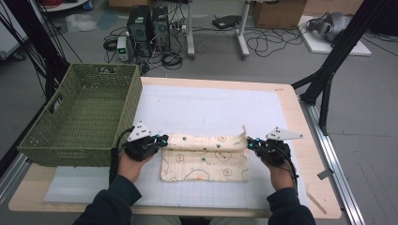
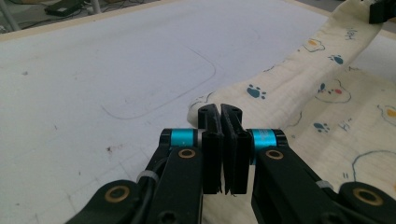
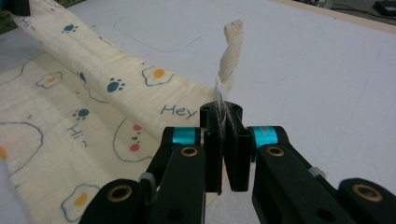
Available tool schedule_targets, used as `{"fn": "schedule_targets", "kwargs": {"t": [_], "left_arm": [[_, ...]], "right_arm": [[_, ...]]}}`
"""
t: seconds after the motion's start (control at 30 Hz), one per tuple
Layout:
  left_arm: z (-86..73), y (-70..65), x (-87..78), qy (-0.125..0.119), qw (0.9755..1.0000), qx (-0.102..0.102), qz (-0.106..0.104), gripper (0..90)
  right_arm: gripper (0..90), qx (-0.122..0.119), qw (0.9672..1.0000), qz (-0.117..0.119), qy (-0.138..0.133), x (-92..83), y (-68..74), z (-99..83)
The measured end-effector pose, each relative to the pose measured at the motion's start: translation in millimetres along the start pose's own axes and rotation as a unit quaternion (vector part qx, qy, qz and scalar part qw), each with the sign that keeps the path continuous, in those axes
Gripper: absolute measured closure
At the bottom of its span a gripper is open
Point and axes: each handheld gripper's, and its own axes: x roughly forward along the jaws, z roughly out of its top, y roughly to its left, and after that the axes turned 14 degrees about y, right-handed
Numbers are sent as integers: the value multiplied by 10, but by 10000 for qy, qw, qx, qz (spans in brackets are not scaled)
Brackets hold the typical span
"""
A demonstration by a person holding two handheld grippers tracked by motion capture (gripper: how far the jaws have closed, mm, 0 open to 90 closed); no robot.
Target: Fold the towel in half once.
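Concrete floor behind, strewn with cables, computer towers and boxes; nearer, a wooden table under a white mat.

At nine o'clock of the mat: a green woven basket, open side up, sitting at the table's left edge. Likely the place the folded piece will go, hence kept close to hand.

Left gripper at about eight o'clock of the mat; jaws pressed together on the left far corner of the cloth. In the left gripper view the cloth runs away from the left gripper toward two o'clock, its edge lifted into a ridge.

Centre: cream cloth printed with eggs and paw prints, lying at six o'clock of the mat, near the person. Long axis runs nine to three o'clock, between the two hands. Far edge is rolled over toward the person, so a fold looks under way.

Right gripper at four o'clock; jaws pinching the right far corner. In the right gripper view a twisted tip of cloth stands up above the right gripper. Matching corner grips keep the edge taut and square.
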Motion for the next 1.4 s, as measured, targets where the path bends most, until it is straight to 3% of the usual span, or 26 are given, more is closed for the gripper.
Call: {"fn": "schedule_targets", "kwargs": {"t": [0.33, 0.7, 0.77, 0.8, 0.87, 0.97, 1.07, 1.2, 1.3, 1.33, 1.4], "left_arm": [[-224, -78, 19, 217, 9996, 14, -173, 854], [-368, -137, -54, 314, 9991, 11, -276, 810], [-372, -127, -74, 288, 9992, -37, -274, 744], [-370, -95, -121, 155, 9992, -222, -287, 682], [-357, -60, -180, -38, 9988, -317, -358, 565], [-340, -12, -255, -289, 9984, -377, -314, 509], [-334, 32, -263, -353, 9978, -481, -303, 503], [-305, 54, -189, -200, 9981, -510, -273, 506], [-276, 60, -129, -111, 9981, -547, -252, 507], [-242, 77, -65, 76, 9980, -598, -212, 507], [-205, 97, 10, 185, 9974, -673, -151, 508]], "right_arm": [[870, 70, 9994, 241, 256, 60, 65, -276], [848, -223, 9980, 470, 365, 5, 71, -363], [823, -235, 9981, 449, 346, -14, 64, -372], [772, -213, 9985, 434, 246, -60, 31, -389], [738, -111, 9991, 399, 102, -121, -20, -408], [703, 59, 9994, 321, -89, -224, -101, -446], [687, 237, 9991, 230, -280, -319, -169, -478], [661, 423, 9982, 120, -419, -371, -211, -493], [634, 333, 9991, 86, -244, -280, -170, -461], [626, 306, 9994, 82, -161, -239, -142, -440], [619, 226, 9997, 107, -7, -146, -81, -380]]}}
